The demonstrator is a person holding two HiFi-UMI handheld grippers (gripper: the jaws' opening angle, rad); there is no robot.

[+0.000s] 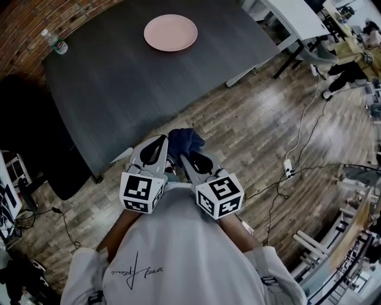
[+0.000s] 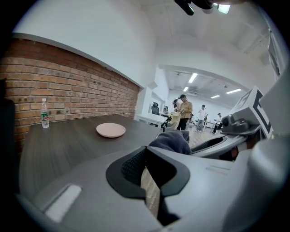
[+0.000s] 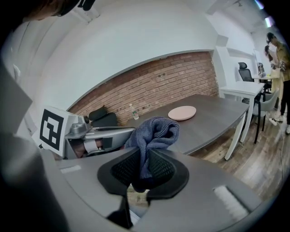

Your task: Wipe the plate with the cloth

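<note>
Stands off the near corner of the dark table, on wood floor. Holds both grippers low and close to the chest, marker cubes toward the body, jaws pointing forward at the table, tips angled toward each other.

Grips the blue cloth in the right gripper: jaws clamped on a fold, the bulk bunched up above the pads. Carries the left gripper just beside it, jaws slightly apart with nothing between them, a strip of floor showing through the gap.

Puts the cloth in the air between the two gripper tips, short of the table edge and not touching the table.

Locates the pink plate on the far part of the table, flat, well apart from cloth and grippers.

Notes a clear water bottle upright at the table's far left corner, beside the brick wall. Notes a black chair at the table's left side, a white table beyond the right end, and a power strip with cables on the floor to the right. Sees several people standing in the background of the left gripper view, well away.
</note>
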